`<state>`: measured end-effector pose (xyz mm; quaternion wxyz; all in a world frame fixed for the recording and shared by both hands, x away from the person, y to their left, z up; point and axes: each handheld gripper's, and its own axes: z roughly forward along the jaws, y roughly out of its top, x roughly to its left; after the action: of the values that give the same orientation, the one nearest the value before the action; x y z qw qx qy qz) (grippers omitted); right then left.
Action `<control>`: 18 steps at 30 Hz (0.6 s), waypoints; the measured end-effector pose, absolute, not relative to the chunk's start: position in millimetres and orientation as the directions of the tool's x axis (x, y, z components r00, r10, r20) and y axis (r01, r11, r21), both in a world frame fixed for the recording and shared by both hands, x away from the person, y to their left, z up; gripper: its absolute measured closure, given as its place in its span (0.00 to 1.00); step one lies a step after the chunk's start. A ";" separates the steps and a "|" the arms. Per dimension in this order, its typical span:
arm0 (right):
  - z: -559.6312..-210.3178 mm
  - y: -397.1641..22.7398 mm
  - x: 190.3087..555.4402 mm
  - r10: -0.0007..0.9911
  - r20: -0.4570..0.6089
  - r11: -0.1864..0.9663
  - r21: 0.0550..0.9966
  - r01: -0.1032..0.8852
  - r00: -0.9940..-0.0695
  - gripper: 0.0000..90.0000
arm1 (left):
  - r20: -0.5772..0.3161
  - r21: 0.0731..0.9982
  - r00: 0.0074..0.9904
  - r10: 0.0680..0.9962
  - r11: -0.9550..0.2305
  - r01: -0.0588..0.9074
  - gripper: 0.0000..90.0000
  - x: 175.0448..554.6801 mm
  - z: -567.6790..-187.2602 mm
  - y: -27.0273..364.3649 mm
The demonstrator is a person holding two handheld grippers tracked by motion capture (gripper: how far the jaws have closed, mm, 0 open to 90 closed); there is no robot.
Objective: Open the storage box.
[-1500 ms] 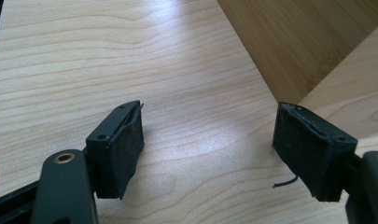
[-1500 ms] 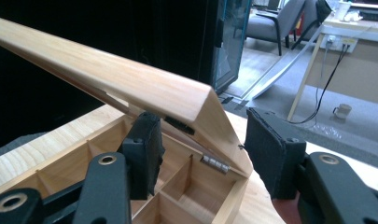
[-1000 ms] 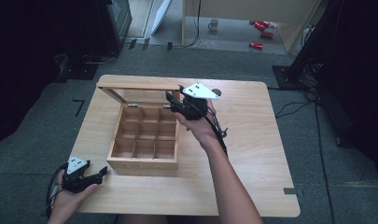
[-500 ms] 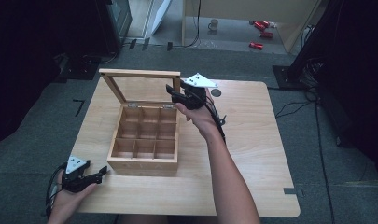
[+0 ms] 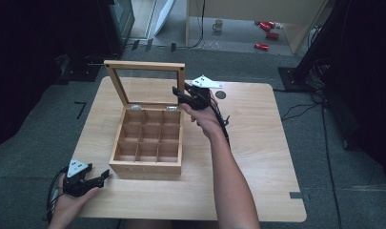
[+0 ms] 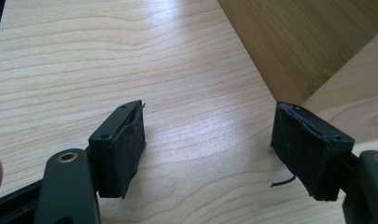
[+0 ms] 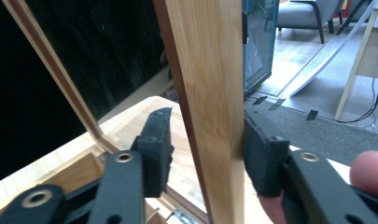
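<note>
Jaws of my right gripper straddle the wooden box's raised lid frame; my left gripper rests spread on the worktop.

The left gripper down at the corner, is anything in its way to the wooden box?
No. The left gripper sits open on the table just off the wooden box, with bare tabletop between its jaws and the box's front wall.
</note>
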<state>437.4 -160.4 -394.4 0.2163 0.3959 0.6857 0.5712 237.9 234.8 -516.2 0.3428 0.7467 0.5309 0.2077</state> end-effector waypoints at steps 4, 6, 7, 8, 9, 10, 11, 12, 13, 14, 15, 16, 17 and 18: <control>-397.5 -164.9 447.0 0.809 0.140 0.032 0.959 0.281 -0.570 0.74 | -0.059 0.733 0.350 0.935 -0.197 0.651 0.30 238.2 -516.2 234.9; -398.0 -163.7 452.4 0.827 0.130 0.036 0.959 0.282 -0.548 0.75 | -0.059 0.733 0.351 0.935 -0.198 0.651 0.30 238.3 -516.2 234.9; -397.8 -162.9 454.8 0.834 0.128 0.038 0.957 0.287 -0.537 0.75 | -0.059 0.733 0.350 0.935 -0.198 0.651 0.30 238.3 -516.2 234.9; -397.3 -162.3 458.1 0.839 0.138 0.032 0.953 0.300 -0.526 0.75 | -0.059 0.733 0.351 0.935 -0.198 0.650 0.30 238.3 -516.3 234.9; -398.5 -162.6 464.7 0.841 0.168 0.009 0.946 0.324 -0.514 0.75 | -0.058 0.733 0.351 0.935 -0.198 0.651 0.30 238.3 -516.2 234.8; -399.1 -162.5 466.9 0.842 0.177 0.000 0.945 0.328 -0.509 0.75 | -0.059 0.733 0.350 0.935 -0.197 0.650 0.30 238.3 -516.3 234.9; -399.7 -162.5 469.3 0.843 0.189 -0.010 0.942 0.337 -0.503 0.75 | -0.060 0.734 0.350 0.935 -0.197 0.650 0.30 238.3 -516.3 234.9; -400.5 -162.4 471.6 0.845 0.199 -0.019 0.939 0.344 -0.497 0.75 | -0.059 0.733 0.351 0.935 -0.198 0.651 0.30 238.3 -516.3 234.9; -400.5 -162.4 471.6 0.845 0.199 -0.019 0.939 0.344 -0.497 0.75 | -0.059 0.733 0.351 0.935 -0.198 0.651 0.30 238.3 -516.3 234.9; -401.3 -162.2 473.7 0.846 0.209 -0.029 0.937 0.349 -0.491 0.75 | -0.060 0.734 0.349 0.935 -0.195 0.650 0.30 238.3 -516.4 234.6; -401.9 -161.9 475.2 0.847 0.218 -0.038 0.935 0.353 -0.485 0.75 | -0.058 0.732 0.351 0.935 -0.199 0.652 0.30 238.3 -516.1 234.8; -402.9 -161.8 476.7 0.848 0.224 -0.045 0.934 0.355 -0.480 0.75 | -0.058 0.732 0.351 0.934 -0.199 0.651 0.30 238.3 -516.1 234.8; -403.5 -161.6 477.5 0.849 0.227 -0.050 0.933 0.355 -0.477 0.75 | -0.060 0.734 0.350 0.935 -0.197 0.650 0.30 238.4 -516.3 234.6; -404.0 -161.4 478.1 0.848 0.231 -0.054 0.933 0.356 -0.477 0.75 | -0.059 0.734 0.351 0.935 -0.197 0.650 0.30 238.4 -516.3 234.5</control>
<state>478.1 -161.4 -404.0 0.2197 0.4619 0.6517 0.5600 238.4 234.5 -516.3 0.3452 0.7458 0.5312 0.2061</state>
